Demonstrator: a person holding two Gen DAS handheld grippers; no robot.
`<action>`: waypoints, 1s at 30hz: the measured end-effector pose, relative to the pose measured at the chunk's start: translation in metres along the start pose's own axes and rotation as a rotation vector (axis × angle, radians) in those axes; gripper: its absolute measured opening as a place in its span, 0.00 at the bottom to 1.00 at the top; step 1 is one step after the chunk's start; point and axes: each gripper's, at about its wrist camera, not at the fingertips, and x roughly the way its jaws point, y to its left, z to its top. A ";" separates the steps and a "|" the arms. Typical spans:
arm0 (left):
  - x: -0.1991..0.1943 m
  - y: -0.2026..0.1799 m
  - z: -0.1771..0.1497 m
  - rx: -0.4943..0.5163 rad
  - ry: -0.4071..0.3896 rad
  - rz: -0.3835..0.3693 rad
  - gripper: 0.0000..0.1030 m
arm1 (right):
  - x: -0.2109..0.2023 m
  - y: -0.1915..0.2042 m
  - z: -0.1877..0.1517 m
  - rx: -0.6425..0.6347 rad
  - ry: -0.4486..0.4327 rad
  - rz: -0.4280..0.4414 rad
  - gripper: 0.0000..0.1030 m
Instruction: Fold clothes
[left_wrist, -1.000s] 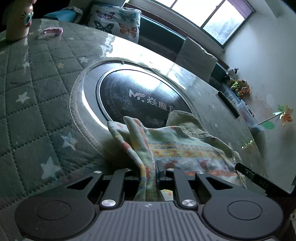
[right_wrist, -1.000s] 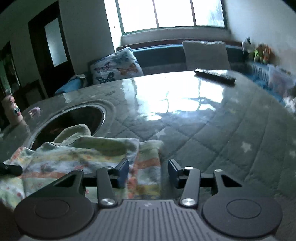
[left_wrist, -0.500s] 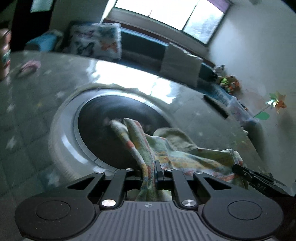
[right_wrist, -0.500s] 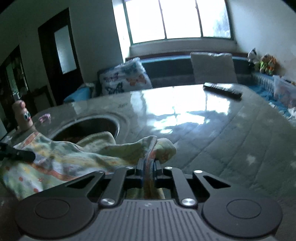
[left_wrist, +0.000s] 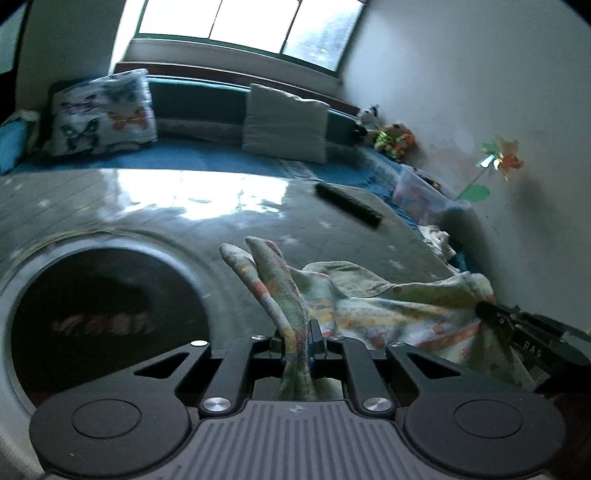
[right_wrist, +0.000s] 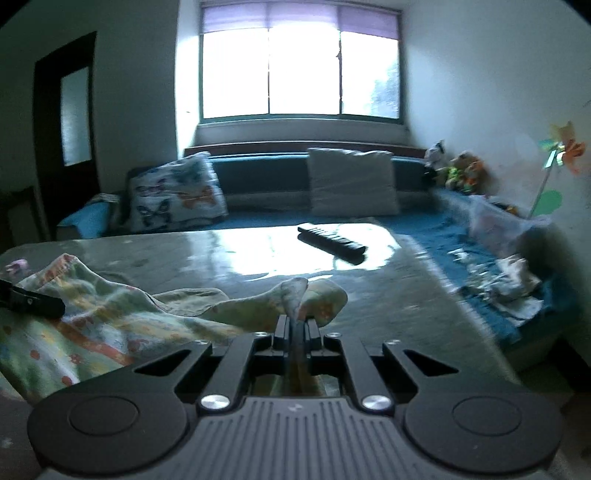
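The patterned garment (left_wrist: 388, 306) is pinched at two edges by the left gripper (left_wrist: 297, 341) and right gripper (right_wrist: 295, 332), both closed, above the table (left_wrist: 184, 221); uneven lifting could skew the fold

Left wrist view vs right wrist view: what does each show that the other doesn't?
Left wrist only: the round dark recessed panel in the quilted grey tabletop.

Right wrist only: the dark door with a frosted pane and a small pink object on the table's far left.

Both: the pastel patterned garment, each tool shut on a bunched fold of it (left tool, right tool), and the black remote control.
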 end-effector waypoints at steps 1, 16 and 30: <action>0.006 -0.006 0.002 0.014 0.002 -0.006 0.10 | 0.002 -0.006 0.001 0.001 -0.001 -0.015 0.06; 0.072 -0.052 0.002 0.117 0.094 -0.021 0.11 | 0.031 -0.068 -0.010 0.034 0.053 -0.156 0.06; 0.068 -0.046 -0.014 0.144 0.112 0.051 0.45 | 0.035 -0.070 -0.023 0.055 0.095 -0.191 0.16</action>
